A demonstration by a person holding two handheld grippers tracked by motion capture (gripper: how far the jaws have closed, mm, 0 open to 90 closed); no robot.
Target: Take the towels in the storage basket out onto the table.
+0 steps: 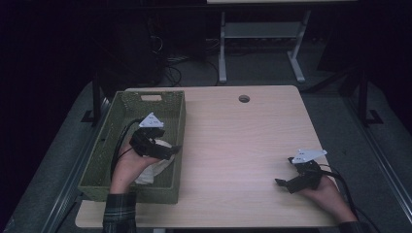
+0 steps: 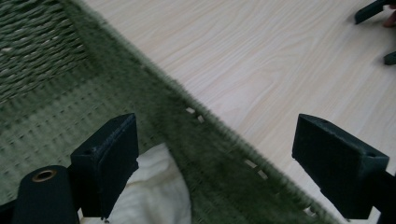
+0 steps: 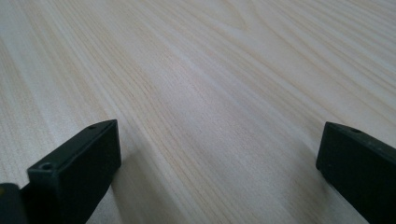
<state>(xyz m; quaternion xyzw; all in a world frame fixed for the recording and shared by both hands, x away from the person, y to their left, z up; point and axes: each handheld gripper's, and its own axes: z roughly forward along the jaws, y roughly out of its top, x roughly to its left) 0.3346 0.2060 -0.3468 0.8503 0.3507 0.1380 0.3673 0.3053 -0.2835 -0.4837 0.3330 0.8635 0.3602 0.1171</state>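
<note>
We see a rectangular olive-green woven basket (image 1: 127,104) sitting on the left part of the pale wooden desk (image 1: 233,145), its long side running away from the person. Inside it, toward the near end, lies a crumpled white cloth (image 1: 154,167).

The left claw (image 1: 174,149) hangs over the basket's right wall, held by the person's left hand (image 1: 127,165), whose plaid sleeve (image 1: 119,212) comes in from the bottom of the high view. In the left gripper view the jaws stand wide apart, released and holding nothing: one jaw sits inside the basket just above the white cloth (image 2: 154,191), and the other hangs over the bare desk (image 2: 261,60) outside, so the green rim (image 2: 205,135) runs diagonally between them. We cannot tell whether the inner jaw touches the cloth. The basket's woven floor and far wall (image 2: 32,42) show at the upper left of that view.

The right claw (image 1: 283,183) rests low at the near right part of the desk, well apart from the basket, held in the person's right hand (image 1: 323,189). In the right gripper view its jaws are also spread wide and released, with only the light wood grain (image 3: 210,93) between them. Its black tips show at the far upper right of the left gripper view (image 2: 373,11).

A round cable hole (image 1: 244,98) sits near the desk's far edge.
</note>
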